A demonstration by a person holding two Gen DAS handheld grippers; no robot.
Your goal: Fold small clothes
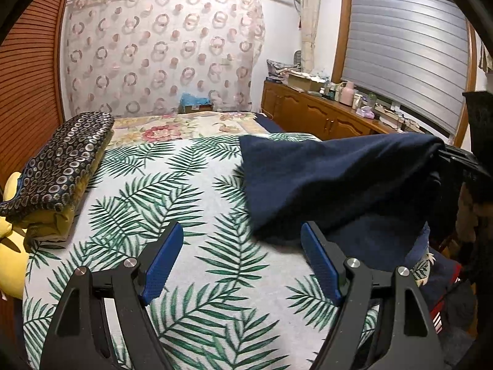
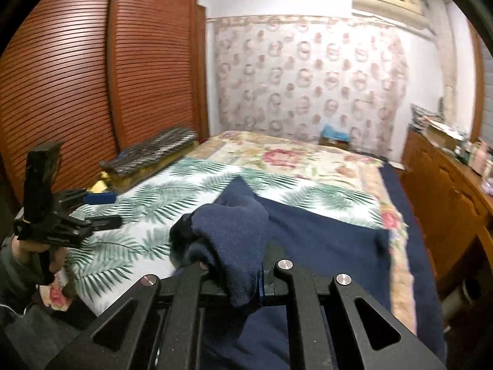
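Right gripper clenched on a bunched fold of the navy garment, fingers all but buried under the cloth. Garment lifted at that corner, draping down and away toward the far left, its lower part spread flat on the near right of the bed, over the palm-leaf sheet and a darker blue blanket edge. Seen from the left wrist view, the same cloth hanging as a wide sloping panel from the right gripper at the right edge.

Left gripper released, blue pads wide apart, nothing between them, hovering above the leaf print to the left of the garment, just short of its hanging edge. In the right wrist view, the left gripper at the far left, well apart from the cloth.

Folded dark ring-patterned bedding stacked on the left side of the bed, beside the slatted wardrobe. Floral quilt beyond the leaf sheet. Wooden cabinet with clutter along the right wall.
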